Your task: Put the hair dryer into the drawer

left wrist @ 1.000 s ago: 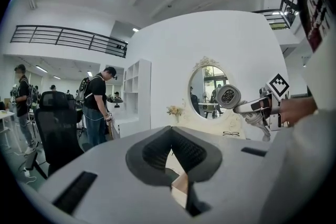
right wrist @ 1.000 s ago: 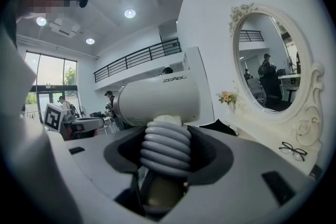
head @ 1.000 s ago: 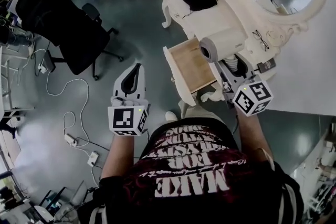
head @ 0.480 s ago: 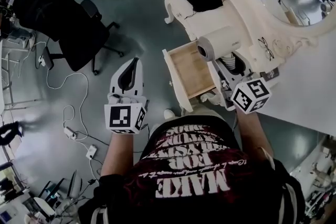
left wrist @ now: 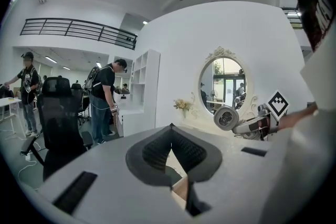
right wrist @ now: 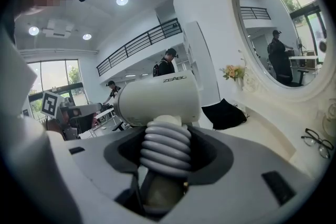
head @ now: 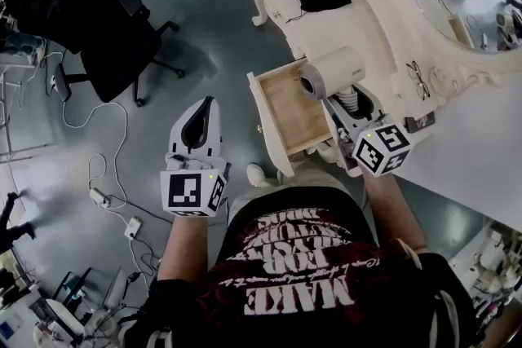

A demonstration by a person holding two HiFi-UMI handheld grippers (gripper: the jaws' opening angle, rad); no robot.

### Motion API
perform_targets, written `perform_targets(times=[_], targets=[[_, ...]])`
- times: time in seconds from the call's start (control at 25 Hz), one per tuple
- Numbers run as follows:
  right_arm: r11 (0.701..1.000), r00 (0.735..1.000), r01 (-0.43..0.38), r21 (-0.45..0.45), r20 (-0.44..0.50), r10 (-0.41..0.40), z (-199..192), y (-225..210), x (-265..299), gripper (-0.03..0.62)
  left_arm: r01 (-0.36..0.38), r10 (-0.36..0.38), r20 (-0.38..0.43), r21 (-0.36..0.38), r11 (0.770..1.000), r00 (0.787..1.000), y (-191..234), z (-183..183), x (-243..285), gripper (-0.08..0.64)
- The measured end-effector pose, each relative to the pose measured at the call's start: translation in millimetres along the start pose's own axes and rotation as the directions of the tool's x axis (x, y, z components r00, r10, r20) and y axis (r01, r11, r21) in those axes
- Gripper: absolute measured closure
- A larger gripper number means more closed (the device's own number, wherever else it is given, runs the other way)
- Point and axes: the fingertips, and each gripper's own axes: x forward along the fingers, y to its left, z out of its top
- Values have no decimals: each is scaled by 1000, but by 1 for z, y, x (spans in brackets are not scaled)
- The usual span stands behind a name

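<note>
White hard plastic makes up the hair dryer (head: 330, 71), which hangs over the back corner of the open drawer (head: 287, 106), close to where that drawer meets the dressing table (head: 326, 12). The right tongs (head: 349, 103) pinch it by the ribbed handle (right wrist: 167, 148), spread wide around that thick grip, with the barrel riding above them.

The left tongs (head: 204, 112) hover out beyond the drawer's front panel, well apart from it, tips pressed together on nothing.

The dryer looks stiff and moderately heavy, and top-heavy in this hold, so it may tend to tip about the grip. Its smooth round barrel would likely slip between pads; the ribs give the surer purchase. The drawer's wooden bottom lies bare, so there seems room to lay the dryer on its side.
</note>
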Motion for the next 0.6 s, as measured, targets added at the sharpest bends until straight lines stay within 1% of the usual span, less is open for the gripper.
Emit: perform_targets(times=[0.2,0.4,0.6], targets=[[999,998,-23,35,-49,24,-28,-6,19,362,-30,30,-41,-14,999,999,7,-21,-6,555],[999,994,-3,42,-113,8,-57,-21,29,362,-16,15,-73,-20,1000,997,-2,-38,-6,555],[999,987,5,41,-163,2,-86,-26,46,362,-10,9,-86,-13,1000,996,-4,-41,-11,555]])
